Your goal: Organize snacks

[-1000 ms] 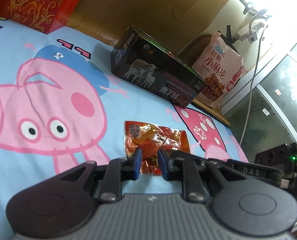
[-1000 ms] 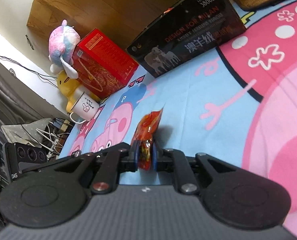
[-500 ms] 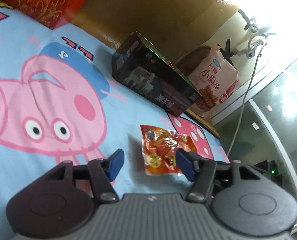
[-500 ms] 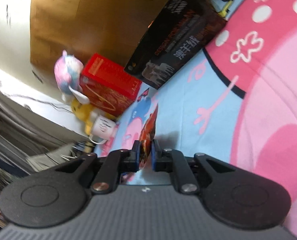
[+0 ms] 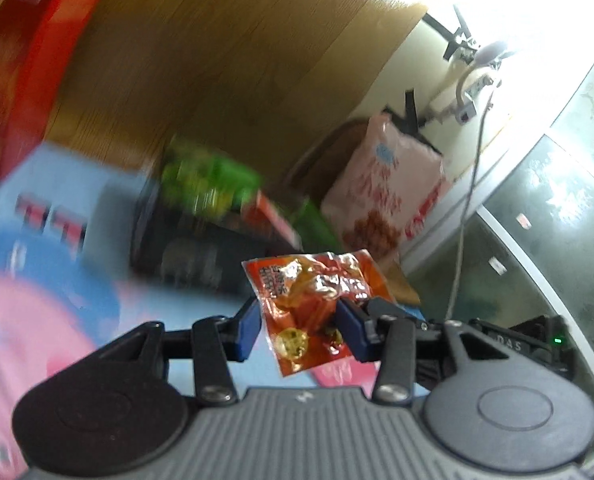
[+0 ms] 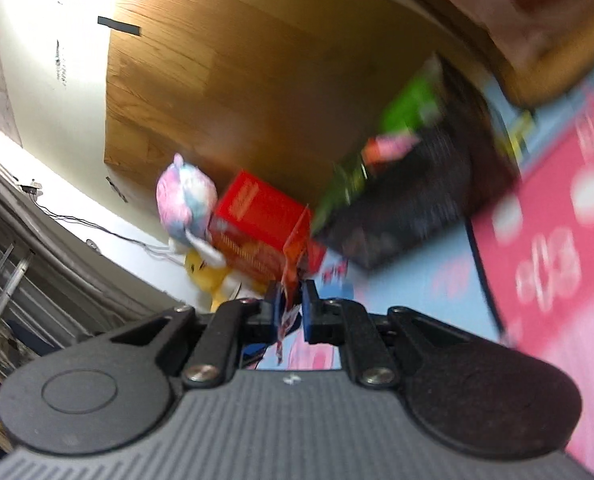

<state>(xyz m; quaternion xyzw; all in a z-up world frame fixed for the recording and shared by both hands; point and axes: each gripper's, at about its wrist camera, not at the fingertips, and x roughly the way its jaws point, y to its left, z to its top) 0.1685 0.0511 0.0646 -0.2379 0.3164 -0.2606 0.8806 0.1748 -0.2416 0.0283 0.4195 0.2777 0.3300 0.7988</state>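
Note:
A red snack packet (image 5: 313,300) hangs in the air above the bed, its flat face toward the left wrist camera. My left gripper (image 5: 299,328) straddles it, one blue pad at each side edge; the jaws are closing and the packet is not squeezed. In the right wrist view the same packet (image 6: 295,248) shows edge-on, and my right gripper (image 6: 291,308) is shut on its lower part. Beyond it stands a black box (image 5: 201,248) with green snack packs (image 5: 209,184) sticking out of its open top.
A pink snack bag (image 5: 381,200) leans behind the black box. A red gift box (image 6: 257,228) and a plush toy (image 6: 185,200) sit by the wooden headboard (image 6: 217,80). The cartoon bedsheet (image 6: 557,240) lies below. Both views are blurred.
Both grippers have risen and lifted the packet off the sheet. The left jaws opened wide and have since narrowed around it. The right gripper stayed shut on the packet.

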